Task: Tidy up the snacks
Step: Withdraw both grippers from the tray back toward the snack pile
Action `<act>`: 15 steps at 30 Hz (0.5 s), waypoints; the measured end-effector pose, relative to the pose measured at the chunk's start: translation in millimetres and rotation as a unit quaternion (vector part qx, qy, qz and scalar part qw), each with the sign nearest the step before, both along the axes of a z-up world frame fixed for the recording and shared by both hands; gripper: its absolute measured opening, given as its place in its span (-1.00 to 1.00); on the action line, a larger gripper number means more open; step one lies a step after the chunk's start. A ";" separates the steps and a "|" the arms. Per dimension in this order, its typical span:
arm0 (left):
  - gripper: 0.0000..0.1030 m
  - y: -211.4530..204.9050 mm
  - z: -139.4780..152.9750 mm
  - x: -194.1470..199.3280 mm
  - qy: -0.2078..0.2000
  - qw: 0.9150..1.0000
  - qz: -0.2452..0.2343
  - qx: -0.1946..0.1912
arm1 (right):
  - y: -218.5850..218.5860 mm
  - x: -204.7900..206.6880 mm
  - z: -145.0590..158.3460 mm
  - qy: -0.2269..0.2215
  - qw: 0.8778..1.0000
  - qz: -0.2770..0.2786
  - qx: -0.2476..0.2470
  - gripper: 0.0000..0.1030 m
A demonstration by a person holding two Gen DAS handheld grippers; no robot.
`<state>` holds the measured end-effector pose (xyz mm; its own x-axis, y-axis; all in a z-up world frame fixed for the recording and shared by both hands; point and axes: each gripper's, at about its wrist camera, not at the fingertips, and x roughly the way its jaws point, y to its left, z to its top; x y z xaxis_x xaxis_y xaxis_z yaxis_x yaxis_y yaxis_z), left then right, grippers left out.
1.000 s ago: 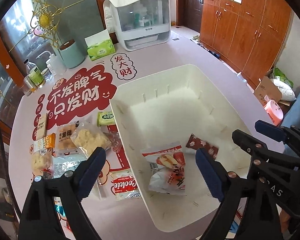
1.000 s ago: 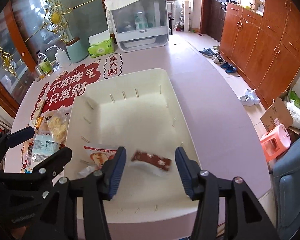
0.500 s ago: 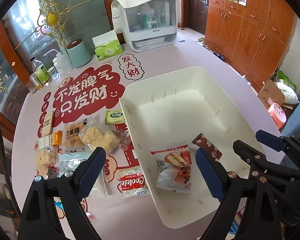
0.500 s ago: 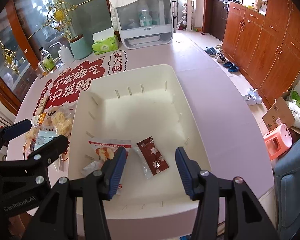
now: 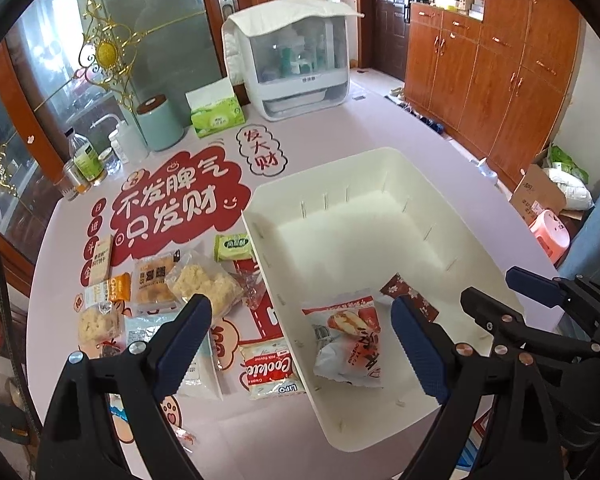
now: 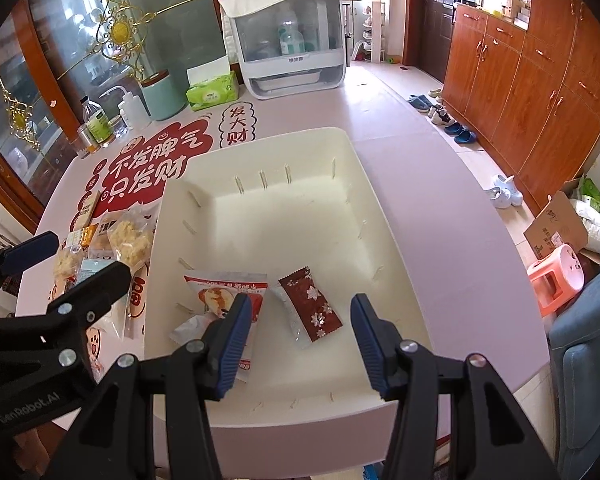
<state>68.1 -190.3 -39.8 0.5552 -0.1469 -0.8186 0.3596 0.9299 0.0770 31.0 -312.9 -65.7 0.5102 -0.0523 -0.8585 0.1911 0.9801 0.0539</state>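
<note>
At the bottom of the right wrist view the right gripper hangs over the near end of the white bin, its blue-padded fingers partly spread with nothing between them. Just beyond the tips, on the bin floor, lies a dark red snack packet with white flowers, tilted, and to its left a red-and-white bread packet partly hidden behind the left finger — the two nearly touch.

In the left wrist view the left gripper sits low in the frame with its fingers spread wide and empty, straddling the bin's left wall. Between the tips a red-and-white Cookie packet lies on the surface just outside that wall. The right gripper's black frame shows at the lower right edge.

Left of the bin, mid-frame, the loose snacks cluster on the surface: a clear bag of pale crumbly pieces, an orange biscuit packet, an orange OATS bar, and a small green packet just beside the bin wall.

Farther up — a red banner of Chinese characters printed on the pink covering, then a green tissue pack, a mint canister and a white lidded cabinet at the top centre.
</note>
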 end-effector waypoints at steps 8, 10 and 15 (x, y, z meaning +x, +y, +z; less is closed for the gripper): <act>0.76 6.1 11.0 -3.9 -0.014 1.000 -0.009 -0.003 | -0.3 -4.9 11.3 -0.011 1.000 -0.006 -0.002 0.01; 0.76 8.7 14.0 -5.8 -0.018 1.000 -0.014 -0.008 | 1.4 -5.7 14.3 -0.014 1.000 -0.005 -0.003 0.01; 0.76 16.2 19.2 -10.3 -0.029 0.999 -0.013 0.003 | 7.8 -5.3 21.6 -0.022 1.000 0.001 -0.005 0.01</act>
<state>57.8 -174.1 -20.6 0.5975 -0.1571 -0.7863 0.3783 0.9198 0.1037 25.8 -305.1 -44.1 0.5471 -0.0587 -0.8350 0.1864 0.9810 0.0532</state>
